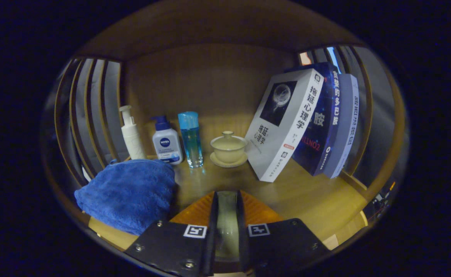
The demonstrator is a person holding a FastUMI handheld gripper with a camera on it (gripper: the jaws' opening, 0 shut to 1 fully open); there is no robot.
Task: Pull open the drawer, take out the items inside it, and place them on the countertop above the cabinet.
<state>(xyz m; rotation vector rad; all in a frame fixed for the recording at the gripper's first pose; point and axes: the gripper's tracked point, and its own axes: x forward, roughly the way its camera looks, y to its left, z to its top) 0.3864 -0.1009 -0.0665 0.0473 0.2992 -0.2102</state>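
Tool (227, 207) fingers nearly closed on a slim pale translucent object (227, 219), hovering over wooden desk (310, 200) beside crumpled blue towel (129, 194); lower it gently onto bare wood short of lidded cream teacup (228, 148)

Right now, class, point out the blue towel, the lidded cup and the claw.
Towel (129, 194), gripper view, middle of its folded top.
Cup (228, 148), gripper view, bowl below the lid.
Claw (227, 200), gripper view, between its fingertips, which clamp a pale, see-through thing.
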